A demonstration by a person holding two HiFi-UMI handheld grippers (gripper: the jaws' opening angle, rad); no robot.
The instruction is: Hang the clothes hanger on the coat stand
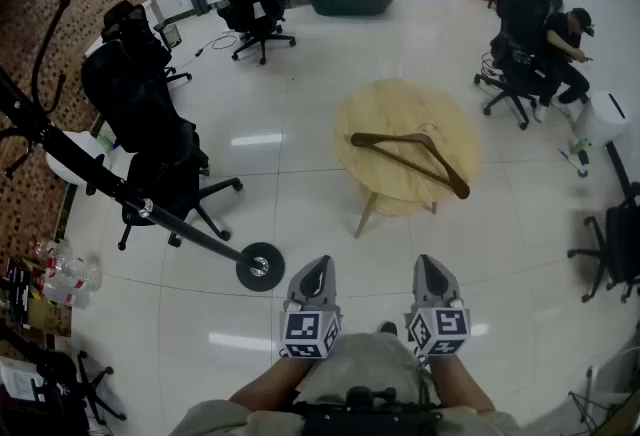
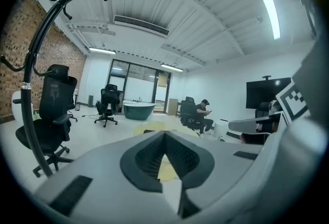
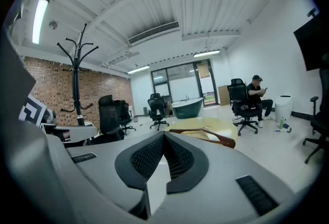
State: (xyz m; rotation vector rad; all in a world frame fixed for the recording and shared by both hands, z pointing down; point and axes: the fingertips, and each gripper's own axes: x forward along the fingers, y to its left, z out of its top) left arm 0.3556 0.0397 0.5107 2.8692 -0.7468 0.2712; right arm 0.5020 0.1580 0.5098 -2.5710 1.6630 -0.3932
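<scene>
Clothes hanger (image 1: pixel 410 156) of brown wood lies flat on the round pale bench (image 1: pixel 385 114), mid-room. Coat stand (image 1: pixel 190 234) rises well apart to the left, its base on the tiled floor (image 1: pixel 300 184). Nearest the person, left claw (image 1: pixel 314 274) and right claw (image 1: pixel 430 274) are both closed, tips together, holding nothing.

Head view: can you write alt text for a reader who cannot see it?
A wooden hanger lies untouched on a round table ahead. The left gripper and right gripper are held low by the person's body, shut and empty. A black coat stand is to the left.
</scene>
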